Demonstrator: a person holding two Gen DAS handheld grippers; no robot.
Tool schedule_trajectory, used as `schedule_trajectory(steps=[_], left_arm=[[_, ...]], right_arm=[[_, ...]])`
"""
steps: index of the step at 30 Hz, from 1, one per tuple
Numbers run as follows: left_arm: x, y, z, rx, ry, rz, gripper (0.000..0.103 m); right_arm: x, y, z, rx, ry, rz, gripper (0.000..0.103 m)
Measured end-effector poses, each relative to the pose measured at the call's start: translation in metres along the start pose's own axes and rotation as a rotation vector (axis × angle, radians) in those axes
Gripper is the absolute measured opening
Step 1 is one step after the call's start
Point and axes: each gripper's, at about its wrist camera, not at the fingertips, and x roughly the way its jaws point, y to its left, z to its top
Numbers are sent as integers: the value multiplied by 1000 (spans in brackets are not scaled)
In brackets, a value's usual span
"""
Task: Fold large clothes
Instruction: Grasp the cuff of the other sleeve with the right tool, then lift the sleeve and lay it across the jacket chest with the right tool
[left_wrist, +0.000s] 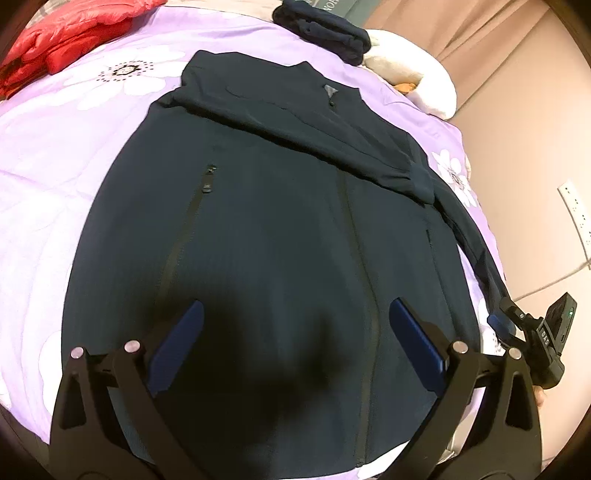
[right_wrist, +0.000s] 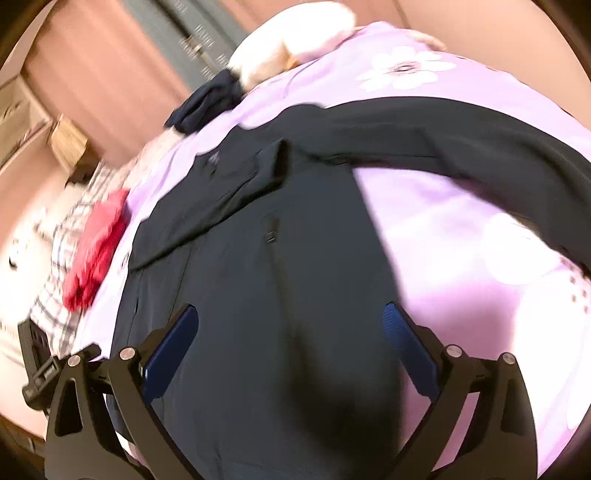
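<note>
Hovering over the hem of the navy jacket (left_wrist: 273, 229), left tool (left_wrist: 295, 332) and right tool (right_wrist: 290, 332), both spread apart, gripping nothing. Jacket flat on the lilac bed (left_wrist: 55, 177), one sleeve folded across its chest; beyond its collar, red garment (left_wrist: 62, 40).

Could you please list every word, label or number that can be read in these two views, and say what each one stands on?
"DAS": white letters on the black body of the right gripper, seen in the left wrist view.
Pale lettering on the grey board beyond the purple bed cover: cut off, unreadable.
Small grey mark at the collar of the dark jacket: too small to read.
</note>
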Motion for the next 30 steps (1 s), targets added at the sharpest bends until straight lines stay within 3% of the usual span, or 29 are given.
schedule_trajectory(steps=[13,19,28,30], left_arm=[[5,-33,-3,72,31,1,101],[2,-39,3,74,16,13,101],[2,-35,7,68,14,60,101],[2,-30,9,57,13,71,101]], right_arm=[[-52,-123,4,393,-201,-82,100],[-35,-147,4,535,-234,6,100],[-12,-164,38,664,-421,-153,100],[-12,-170,42,724,-460,-174,87]])
